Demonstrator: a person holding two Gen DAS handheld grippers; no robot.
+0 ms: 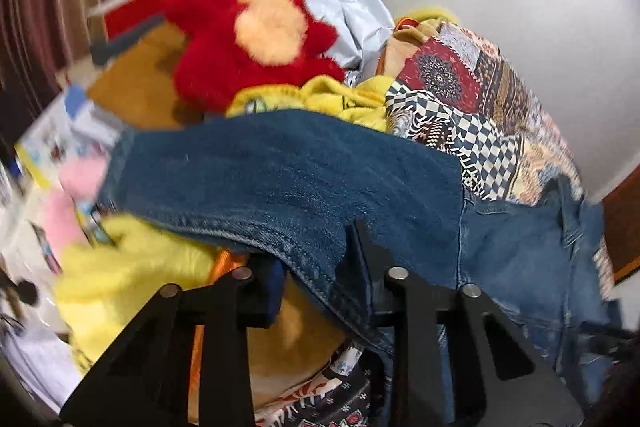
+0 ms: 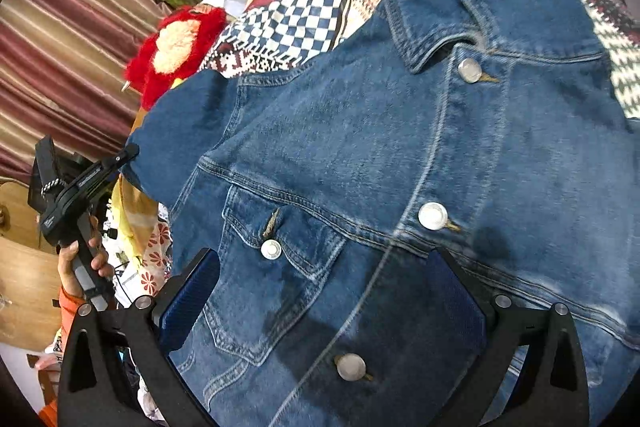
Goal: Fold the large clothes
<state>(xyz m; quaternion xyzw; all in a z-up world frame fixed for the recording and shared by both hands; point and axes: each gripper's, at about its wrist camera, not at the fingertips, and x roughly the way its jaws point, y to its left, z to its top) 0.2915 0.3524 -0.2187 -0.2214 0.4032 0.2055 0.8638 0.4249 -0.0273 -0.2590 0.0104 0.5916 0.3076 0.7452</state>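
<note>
A blue denim jacket (image 2: 400, 155) with metal buttons lies front up on a patchwork bedspread (image 2: 304, 11). My right gripper (image 2: 324, 291) is open and hovers just above the jacket's chest pocket and button line. In the left wrist view my left gripper (image 1: 320, 263) is shut on the jacket's sleeve (image 1: 280, 179) near its cuff and holds it up. The left gripper also shows in the right wrist view (image 2: 124, 155), at the sleeve's end.
A red plush toy (image 1: 248, 39) and yellow clothes (image 1: 344, 99) lie beyond the sleeve. A yellow fluffy item (image 1: 128, 267) and pink things lie at the left. Striped curtains (image 2: 68, 47) hang at the left. The patchwork bedspread (image 1: 480, 99) spreads to the right.
</note>
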